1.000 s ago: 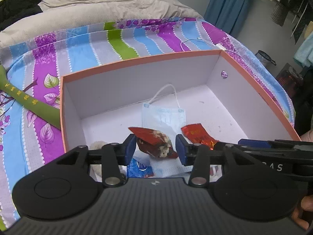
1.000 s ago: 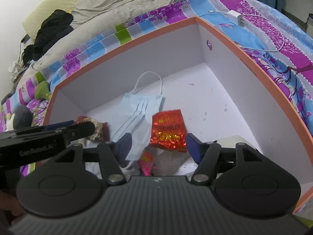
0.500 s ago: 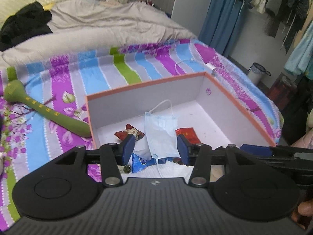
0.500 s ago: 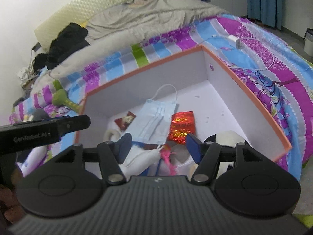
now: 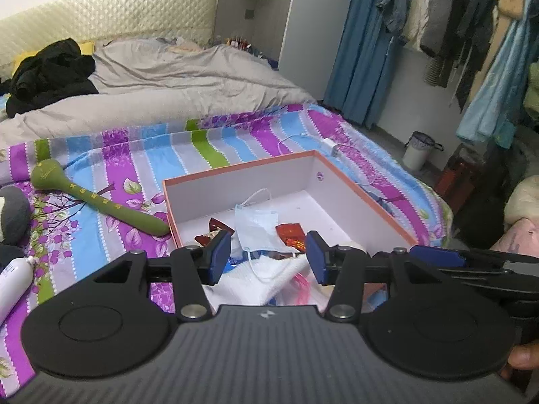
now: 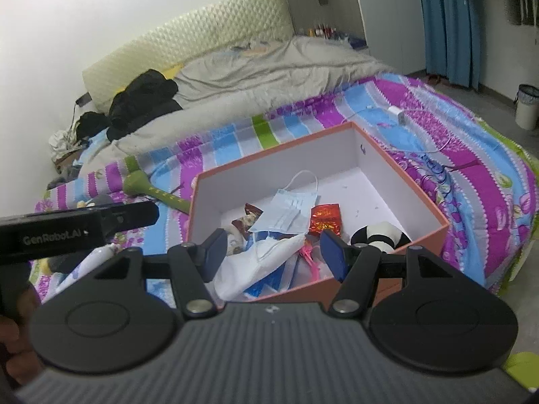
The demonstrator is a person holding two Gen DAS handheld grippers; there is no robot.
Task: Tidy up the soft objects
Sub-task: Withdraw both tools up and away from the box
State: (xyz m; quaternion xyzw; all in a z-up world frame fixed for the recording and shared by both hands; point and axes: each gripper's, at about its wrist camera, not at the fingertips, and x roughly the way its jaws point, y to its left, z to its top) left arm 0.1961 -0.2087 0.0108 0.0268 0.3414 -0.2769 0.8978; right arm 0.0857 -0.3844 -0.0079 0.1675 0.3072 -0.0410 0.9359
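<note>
The left gripper [image 5: 267,257] is being held above the near end of the orange box [image 5: 363,188], jaws spread wide with nothing between them. The right gripper [image 6: 273,252] is likewise being held wide and empty over the box's near edge. Inside the box [image 6: 401,171], a blue face mask [image 6: 291,210] is being seen lying across the middle, with a red foil packet [image 6: 325,219] just beside it and a darker wrapper [image 6: 249,217] on its other side. A white cloth [image 6: 259,266] and a black-and-white plush [image 6: 377,234] are being partly hidden by the gripper fingers; pink and blue items beneath the cloth cannot be identified. On the striped bedsheet [image 5: 101,155], a green massage hammer [image 5: 94,202] is lying outside the box, and a white bottle [image 5: 13,282] is being cut off at the frame edge.
</note>
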